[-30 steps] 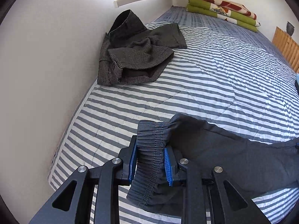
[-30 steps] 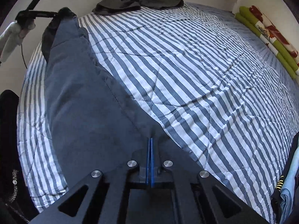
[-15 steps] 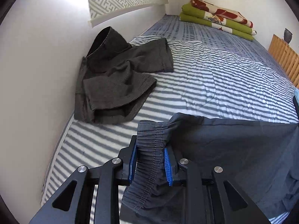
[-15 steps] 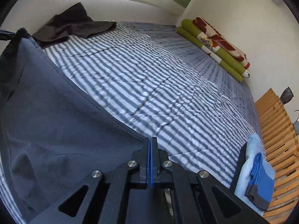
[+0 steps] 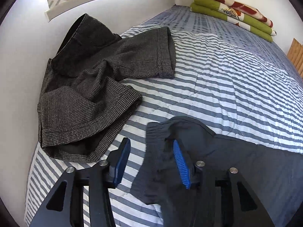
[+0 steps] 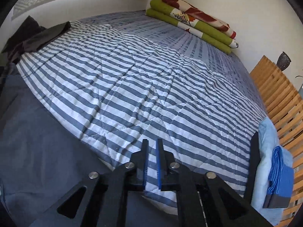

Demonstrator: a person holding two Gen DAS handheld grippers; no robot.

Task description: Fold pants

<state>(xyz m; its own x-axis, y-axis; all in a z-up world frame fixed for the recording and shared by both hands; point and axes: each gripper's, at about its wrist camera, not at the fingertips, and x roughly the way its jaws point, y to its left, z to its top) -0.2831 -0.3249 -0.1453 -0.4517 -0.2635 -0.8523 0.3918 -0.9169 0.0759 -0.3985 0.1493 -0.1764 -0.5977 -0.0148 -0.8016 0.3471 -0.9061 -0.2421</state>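
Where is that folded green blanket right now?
The green blanket lies folded at the far end of the striped bed against the white wall, seen in both views, with the wooden slats farther along to its right.

The dark blue pants (image 5: 236,166) run off the left-wrist picture's right and bottom edges. Their far end is cut off. The vase (image 6: 283,61) sits half hidden behind the slatted headboard (image 6: 280,98).

Pants (image 5: 236,162): dark slate-blue, elastic waistband toward my left.
Pose: flat on the striped bed (image 5: 217,87), near edge.
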